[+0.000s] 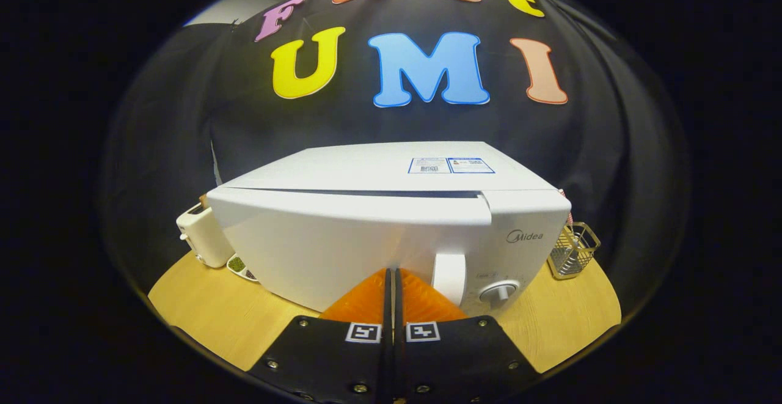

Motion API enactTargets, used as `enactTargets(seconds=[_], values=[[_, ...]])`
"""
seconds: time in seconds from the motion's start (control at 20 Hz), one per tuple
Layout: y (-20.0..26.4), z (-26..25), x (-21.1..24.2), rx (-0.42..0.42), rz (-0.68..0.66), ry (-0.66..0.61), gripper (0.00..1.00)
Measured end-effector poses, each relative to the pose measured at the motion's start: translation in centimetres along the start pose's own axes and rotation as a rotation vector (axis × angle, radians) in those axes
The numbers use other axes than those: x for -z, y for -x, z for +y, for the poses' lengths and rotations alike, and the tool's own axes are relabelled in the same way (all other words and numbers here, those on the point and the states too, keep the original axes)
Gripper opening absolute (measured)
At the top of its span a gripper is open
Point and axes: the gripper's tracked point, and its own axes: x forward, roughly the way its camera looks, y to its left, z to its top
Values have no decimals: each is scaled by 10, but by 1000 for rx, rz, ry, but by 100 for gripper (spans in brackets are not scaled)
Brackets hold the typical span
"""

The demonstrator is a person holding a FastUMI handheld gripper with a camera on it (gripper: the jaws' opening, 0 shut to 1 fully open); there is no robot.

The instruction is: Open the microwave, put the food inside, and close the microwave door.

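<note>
White plastic is taking up most of what I am looking at past my fingertips: I am holding the gripper [391, 272] with its two fingers pressed together, nothing between them, their tips sitting right up against the lower front of the microwave [379, 233]. I cannot tell whether they are actually touching the door [342, 239] or hanging just short of it.

Just beside the tips, to the right, the door handle [449, 277] is standing upright, and beyond it the control dial [499, 292] is sitting on the panel. The door itself is looking very slightly proud of the body along its top seam, but I am judging it as essentially closed; the cavity is not showing at all.

Working outward, a toaster [201, 236] is standing at the microwave's left corner, with a small dish of something green [239, 266] tucked beside it, which may be the food, though I am not sure. A wire basket [573, 250] is sitting off to the right on the wooden table [208, 318].

As I am reading it, nothing of the job is done yet. I am lining up for the first step, and I am expecting to need the fingers apart and shifted right to catch that handle. Loading the food and shutting the door are both still ahead.
</note>
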Motion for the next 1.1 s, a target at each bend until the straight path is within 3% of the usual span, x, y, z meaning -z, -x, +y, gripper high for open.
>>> enactTargets(seconds=[0.25,0.55,1.1], values=[[-17,-4,-2,34,5,-11,1],[6,-3,-16,78,-34,25,1],[124,18,-61,155,-175,-28,1]])
